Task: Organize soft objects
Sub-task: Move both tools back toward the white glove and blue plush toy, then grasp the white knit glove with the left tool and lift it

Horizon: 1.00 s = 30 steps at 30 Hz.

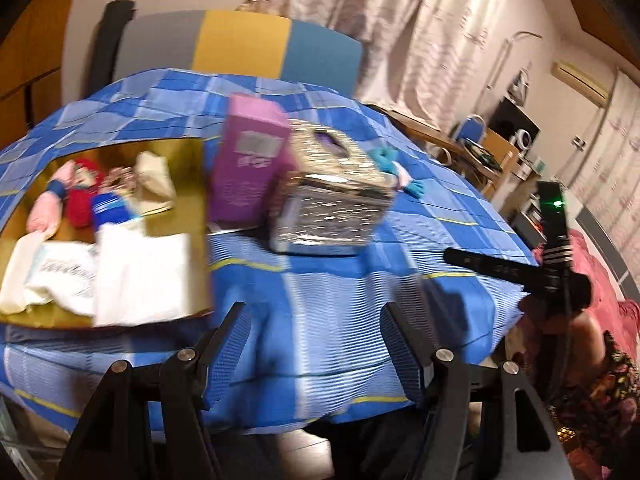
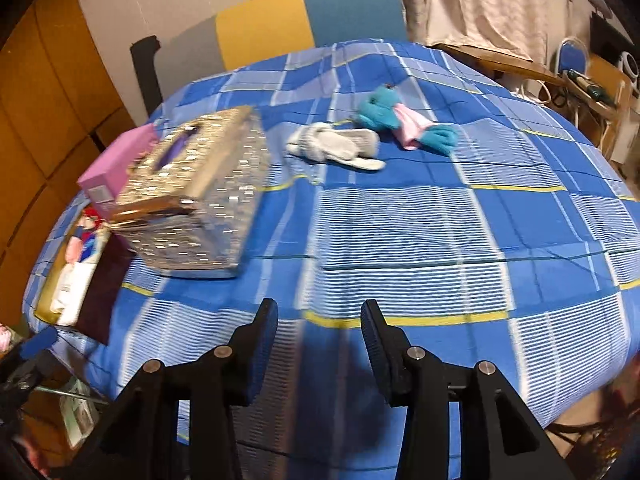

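Observation:
A gold tray at the left of the table holds soft things: a pink and red doll, a blue-white sock and white cloths. A grey-white glove and a teal and pink soft toy lie loose on the far part of the blue checked tablecloth. My left gripper hovers open over the cloth near the table's front edge, to the right of the tray. My right gripper is also open over bare cloth, well short of the glove. Nothing sits between either pair of fingers.
A pink box stands upright beside a glittery silver tissue box, between the tray and the loose items. A grey, yellow and blue chair back is behind the table. A cluttered wooden desk is at the right.

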Each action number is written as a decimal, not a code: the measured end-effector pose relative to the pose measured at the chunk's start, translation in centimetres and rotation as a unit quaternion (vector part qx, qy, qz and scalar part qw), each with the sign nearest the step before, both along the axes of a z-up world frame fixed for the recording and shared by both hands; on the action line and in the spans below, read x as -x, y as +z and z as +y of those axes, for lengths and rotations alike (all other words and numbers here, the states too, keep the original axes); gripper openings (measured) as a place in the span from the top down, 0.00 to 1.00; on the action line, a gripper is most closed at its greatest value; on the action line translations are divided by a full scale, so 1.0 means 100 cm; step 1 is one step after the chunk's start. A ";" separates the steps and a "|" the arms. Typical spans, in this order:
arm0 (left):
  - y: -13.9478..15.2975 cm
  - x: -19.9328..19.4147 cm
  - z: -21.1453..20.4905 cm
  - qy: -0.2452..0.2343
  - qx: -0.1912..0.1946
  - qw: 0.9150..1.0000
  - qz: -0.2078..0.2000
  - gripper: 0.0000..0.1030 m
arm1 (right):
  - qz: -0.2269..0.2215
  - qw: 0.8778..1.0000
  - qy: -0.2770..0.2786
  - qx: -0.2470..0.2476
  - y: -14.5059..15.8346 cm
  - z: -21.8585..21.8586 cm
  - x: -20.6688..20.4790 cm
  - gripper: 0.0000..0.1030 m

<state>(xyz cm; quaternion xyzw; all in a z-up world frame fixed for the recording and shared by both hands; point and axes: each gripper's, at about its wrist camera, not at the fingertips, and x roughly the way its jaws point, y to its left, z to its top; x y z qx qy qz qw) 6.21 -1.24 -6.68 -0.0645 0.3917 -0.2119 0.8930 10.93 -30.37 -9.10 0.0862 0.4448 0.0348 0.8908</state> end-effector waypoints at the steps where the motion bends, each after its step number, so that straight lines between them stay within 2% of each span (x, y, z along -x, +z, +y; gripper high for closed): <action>1: 0.004 -0.002 -0.010 -0.007 -0.002 1.000 -0.001 0.34 | -0.001 1.000 -0.001 0.003 -0.001 -0.006 -0.001 0.57; 5: 0.019 -0.014 -0.051 -0.028 -0.005 1.000 -0.001 0.34 | -0.008 1.000 -0.001 0.030 0.001 -0.031 -0.012 0.56; 8: 0.033 -0.034 -0.084 -0.023 0.002 1.000 0.007 0.34 | -0.015 0.998 -0.003 0.054 0.003 -0.050 -0.024 0.56; 12: 0.041 -0.077 -0.125 0.010 0.025 0.998 0.051 0.34 | -0.029 0.998 -0.011 0.062 0.004 -0.073 -0.037 0.56; 15: 0.042 -0.110 -0.157 0.025 0.036 0.996 0.075 0.34 | -0.037 0.998 -0.026 0.046 0.002 -0.088 -0.039 0.56; 19: 0.031 -0.155 -0.198 0.055 0.012 0.994 0.092 0.34 | -0.026 0.998 -0.050 0.010 0.005 -0.104 -0.040 0.56; 21: 0.021 -0.177 -0.215 0.071 0.005 0.992 0.104 0.33 | -0.034 0.998 -0.055 -0.010 0.010 -0.109 -0.039 0.54; 25: -0.003 -0.220 -0.243 0.094 -0.027 0.987 0.128 0.33 | -0.048 0.996 -0.067 -0.020 0.019 -0.116 -0.035 0.52; 30: -0.032 -0.260 -0.253 0.138 -0.068 0.978 0.139 0.33 | -0.041 0.993 -0.105 -0.045 0.022 -0.135 -0.033 0.52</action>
